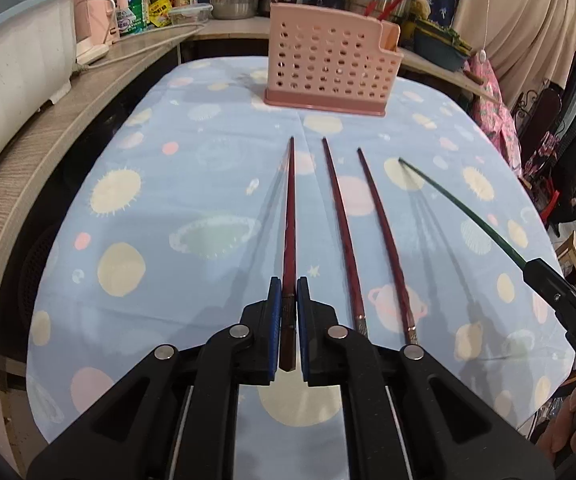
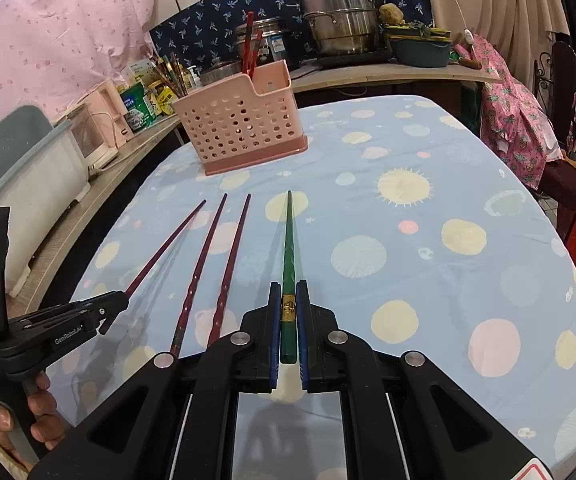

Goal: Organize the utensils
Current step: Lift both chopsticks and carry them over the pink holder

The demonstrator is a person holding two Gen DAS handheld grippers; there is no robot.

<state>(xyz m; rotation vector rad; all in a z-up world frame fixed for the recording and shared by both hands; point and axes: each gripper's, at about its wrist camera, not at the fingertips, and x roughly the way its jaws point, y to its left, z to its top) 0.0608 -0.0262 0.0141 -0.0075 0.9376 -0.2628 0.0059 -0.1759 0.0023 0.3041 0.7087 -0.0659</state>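
Observation:
My left gripper (image 1: 289,294) is shut on a dark red chopstick (image 1: 289,216), held above the table and pointing at the pink perforated utensil holder (image 1: 328,66). Two more dark red chopsticks (image 1: 342,220) (image 1: 384,236) lie on the cloth to its right. My right gripper (image 2: 289,298) is shut on a green chopstick (image 2: 288,248), also lifted off the table. The green chopstick (image 1: 464,208) and right gripper (image 1: 536,270) show at the right of the left wrist view. The holder (image 2: 244,120) has red chopsticks (image 2: 250,48) standing in it. The left gripper (image 2: 122,296) shows at left in the right wrist view.
The table wears a blue cloth with planet prints (image 2: 428,260). A wooden counter (image 1: 48,128) runs along the left with a white tub (image 1: 16,60), bottles and boxes. Steel pots (image 2: 340,16) and a green basin (image 2: 422,50) stand on the far shelf. Clothes hang at right.

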